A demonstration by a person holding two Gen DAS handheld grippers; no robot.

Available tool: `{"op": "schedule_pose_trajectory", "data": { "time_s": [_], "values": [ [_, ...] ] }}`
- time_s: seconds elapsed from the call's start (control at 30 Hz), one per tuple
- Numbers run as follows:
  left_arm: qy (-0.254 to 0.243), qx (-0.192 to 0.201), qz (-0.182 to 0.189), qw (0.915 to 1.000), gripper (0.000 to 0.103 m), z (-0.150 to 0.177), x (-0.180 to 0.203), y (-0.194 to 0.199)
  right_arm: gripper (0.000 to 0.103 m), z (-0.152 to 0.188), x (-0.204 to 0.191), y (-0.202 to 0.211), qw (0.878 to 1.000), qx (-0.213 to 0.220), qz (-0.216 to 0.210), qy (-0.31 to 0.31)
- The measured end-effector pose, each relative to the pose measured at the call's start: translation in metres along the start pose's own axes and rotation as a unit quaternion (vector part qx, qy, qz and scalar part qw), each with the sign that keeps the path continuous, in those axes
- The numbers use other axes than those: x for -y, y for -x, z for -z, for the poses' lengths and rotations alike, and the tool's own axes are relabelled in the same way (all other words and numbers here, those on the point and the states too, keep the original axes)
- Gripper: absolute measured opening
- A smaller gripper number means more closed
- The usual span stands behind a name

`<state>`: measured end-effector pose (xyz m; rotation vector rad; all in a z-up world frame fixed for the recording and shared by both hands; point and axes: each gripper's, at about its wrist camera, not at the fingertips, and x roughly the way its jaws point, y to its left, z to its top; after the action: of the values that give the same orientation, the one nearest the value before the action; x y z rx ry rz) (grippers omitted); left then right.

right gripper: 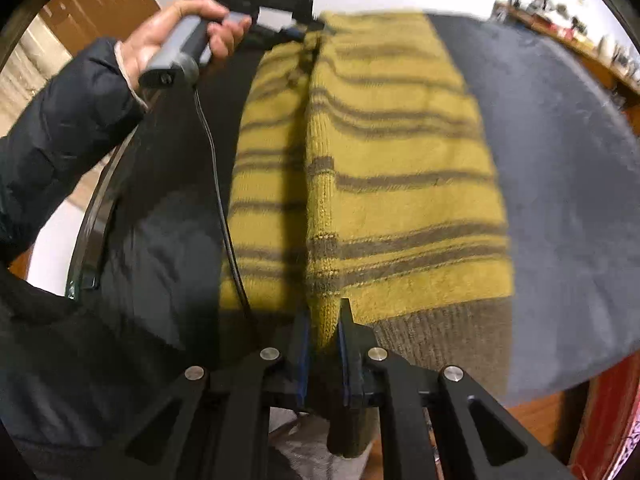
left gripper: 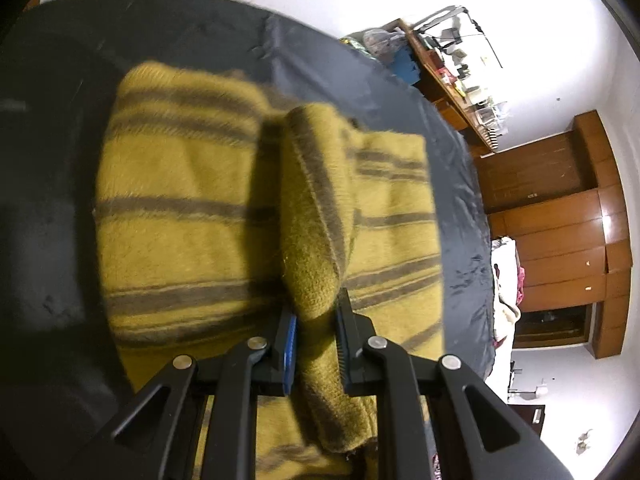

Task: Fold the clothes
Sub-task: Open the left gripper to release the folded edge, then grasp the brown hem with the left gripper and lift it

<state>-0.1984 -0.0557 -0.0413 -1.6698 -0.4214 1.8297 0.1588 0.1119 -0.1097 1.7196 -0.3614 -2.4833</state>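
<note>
A mustard-yellow sweater (left gripper: 180, 184) with grey-brown stripes lies on a dark grey bedsheet (left gripper: 452, 184). My left gripper (left gripper: 316, 314) is shut on a raised fold of the knit, which bulges up between its blue-padded fingers. In the right wrist view the same sweater (right gripper: 400, 208) stretches away, its brown ribbed hem (right gripper: 440, 336) nearest. My right gripper (right gripper: 324, 326) is shut on a lifted ridge of the sweater beside that hem. At the top of that view a hand (right gripper: 176, 32) holds the left gripper's grey handle at the sweater's far end.
A wooden wardrobe (left gripper: 560, 216) and a cluttered wooden shelf (left gripper: 452, 64) stand past the bed's edge. A thin cable (right gripper: 218, 184) hangs from the left gripper over the dark sheet. A black padded sleeve (right gripper: 60, 132) fills the left of the right wrist view.
</note>
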Motion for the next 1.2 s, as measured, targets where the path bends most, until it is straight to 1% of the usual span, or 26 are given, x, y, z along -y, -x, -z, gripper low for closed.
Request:
{"op": "schedule_pose_trajectory", "data": {
  "time_s": [0.03,0.1,0.17,0.2,0.27,0.3,0.33,0.4,0.43,0.47,0.5,0.53,0.6,0.67,0.77,0.87,0.93,1.03,1.07,1.2],
  "values": [
    [-0.002,-0.002,0.006,1.0000,0.022,0.000,-0.004,-0.003,0.013,0.001,0.001,-0.005,1.000,-0.004,0.001,-0.001],
    [-0.028,0.003,0.013,0.9995,0.026,-0.002,-0.003,-0.006,0.014,0.002,0.002,-0.012,1.000,-0.008,-0.001,0.003],
    [-0.051,0.006,0.020,0.9985,0.028,-0.002,-0.003,-0.007,0.017,0.003,0.001,-0.012,1.000,-0.009,-0.012,0.008],
    [-0.060,0.007,0.023,0.9979,0.029,-0.003,-0.002,-0.007,0.024,0.003,0.001,-0.012,1.000,-0.009,-0.018,0.011],
    [-0.057,0.005,0.033,0.9978,0.033,-0.004,-0.006,-0.005,0.047,0.004,-0.001,-0.011,0.999,-0.011,-0.032,0.017],
    [-0.053,0.005,0.037,0.9979,0.037,-0.004,-0.007,-0.002,0.065,0.004,-0.004,-0.009,0.999,-0.014,-0.042,0.023],
    [-0.048,0.009,0.037,0.9981,0.040,-0.005,-0.009,0.002,0.070,0.004,-0.006,-0.005,0.998,-0.016,-0.045,0.029],
    [-0.038,0.026,0.036,0.9983,0.053,-0.006,-0.012,0.015,0.070,0.006,-0.008,0.004,0.998,-0.017,-0.040,0.038],
    [-0.031,0.038,0.038,0.9981,0.056,-0.007,-0.013,0.023,0.070,0.005,-0.006,0.009,0.998,-0.013,-0.040,0.037],
    [-0.025,0.051,0.040,0.9976,0.062,-0.007,-0.015,0.032,0.070,0.000,-0.002,0.014,0.999,-0.003,-0.044,0.029],
    [-0.024,0.060,0.041,0.9970,0.065,-0.007,-0.013,0.040,0.070,-0.005,0.002,0.019,0.999,0.007,-0.048,0.020],
    [-0.023,0.070,0.043,0.9964,0.065,-0.006,-0.012,0.047,0.070,-0.010,0.006,0.024,0.998,0.017,-0.053,0.012],
    [-0.039,0.077,0.054,0.9948,0.065,-0.001,-0.001,0.058,0.070,-0.019,0.015,0.034,0.997,0.038,-0.061,-0.005],
    [-0.071,0.070,0.070,0.9926,0.065,0.008,0.018,0.063,0.070,-0.028,0.022,0.035,0.995,0.058,-0.073,-0.019],
    [-0.125,0.048,0.087,0.9872,0.068,0.031,0.048,0.057,0.070,-0.038,0.027,0.025,0.996,0.057,-0.068,-0.010],
    [-0.157,0.027,0.093,0.9828,0.068,0.061,0.070,0.041,0.070,-0.041,0.033,0.010,0.998,0.037,-0.053,0.018],
    [-0.163,0.015,0.072,0.9839,0.068,0.077,0.077,0.022,0.070,-0.041,0.034,-0.001,0.998,0.023,-0.044,0.037],
    [-0.142,-0.002,0.027,0.9895,0.068,0.091,0.066,-0.006,0.070,-0.033,0.037,-0.017,0.997,0.000,-0.026,0.072],
    [-0.138,-0.001,0.020,0.9902,0.068,0.094,0.062,-0.009,0.070,-0.031,0.036,-0.019,0.996,0.000,-0.027,0.083],
    [-0.132,0.016,0.005,0.9910,0.068,0.099,0.060,-0.010,0.080,-0.023,0.034,-0.025,0.991,0.001,-0.033,0.131]
  ]
}}
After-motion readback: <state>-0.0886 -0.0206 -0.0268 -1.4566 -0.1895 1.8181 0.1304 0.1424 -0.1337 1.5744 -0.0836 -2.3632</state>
